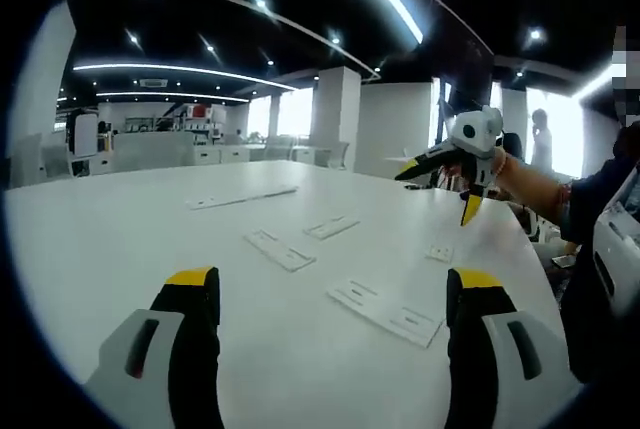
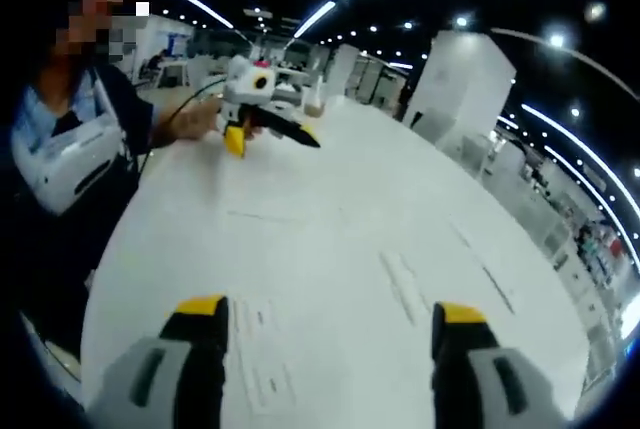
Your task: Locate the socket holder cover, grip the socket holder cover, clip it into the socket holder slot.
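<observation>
Several flat white plastic parts lie on the white table (image 1: 120,239). The nearest is a long slotted strip (image 1: 385,311), just ahead of my left gripper (image 1: 330,284), which is open and holds nothing. Further off lie a second strip (image 1: 280,249), a shorter piece (image 1: 332,226) and a small square piece (image 1: 440,251). I cannot tell which one is the cover. My right gripper (image 1: 438,189) hovers open above the table's right side in a hand. In the right gripper view my right gripper (image 2: 330,309) stands open over faint white strips (image 2: 400,284), with the left gripper (image 2: 272,139) open beyond.
A long thin white strip (image 1: 240,196) lies at the far side of the table. The person (image 2: 70,149) stands at the table's edge. White pillars (image 1: 335,114) and office desks stand behind the table. Its rounded edge (image 1: 530,249) runs close to the person.
</observation>
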The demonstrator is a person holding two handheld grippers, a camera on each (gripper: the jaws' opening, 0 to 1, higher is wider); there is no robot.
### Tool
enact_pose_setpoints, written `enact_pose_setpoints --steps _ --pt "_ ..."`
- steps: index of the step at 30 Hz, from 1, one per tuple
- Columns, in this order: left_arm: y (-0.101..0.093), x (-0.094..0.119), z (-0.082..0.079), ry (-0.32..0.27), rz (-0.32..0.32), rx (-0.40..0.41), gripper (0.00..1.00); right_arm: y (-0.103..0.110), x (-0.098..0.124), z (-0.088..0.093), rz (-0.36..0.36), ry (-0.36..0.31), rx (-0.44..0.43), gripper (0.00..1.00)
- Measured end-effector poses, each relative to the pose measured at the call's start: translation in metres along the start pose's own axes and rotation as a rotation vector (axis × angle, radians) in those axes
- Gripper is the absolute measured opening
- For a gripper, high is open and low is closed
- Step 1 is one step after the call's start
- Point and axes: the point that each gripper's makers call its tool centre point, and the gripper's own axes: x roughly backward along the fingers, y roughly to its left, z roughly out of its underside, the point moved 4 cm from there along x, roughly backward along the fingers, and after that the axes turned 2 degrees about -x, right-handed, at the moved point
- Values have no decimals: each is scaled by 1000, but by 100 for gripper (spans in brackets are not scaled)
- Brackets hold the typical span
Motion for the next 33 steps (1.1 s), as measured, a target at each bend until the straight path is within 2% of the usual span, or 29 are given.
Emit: enact_pose_setpoints --steps 10,15,22,29,33 --pt "-1 0 1 6 3 -2 93 7 -8 2 -106 166 54 85" --pt "-1 0 2 13 4 -4 93 7 -10 4 -132 250 83 85" --pt "-1 0 4 24 4 -4 92 16 -16 6 -206 400 125 86" --pt "-3 0 4 28 9 -7 92 22 -21 6 -260 515 154 83" --pt "-3 1 4 28 8 -10 92 25 -21 10 -297 591 153 76"
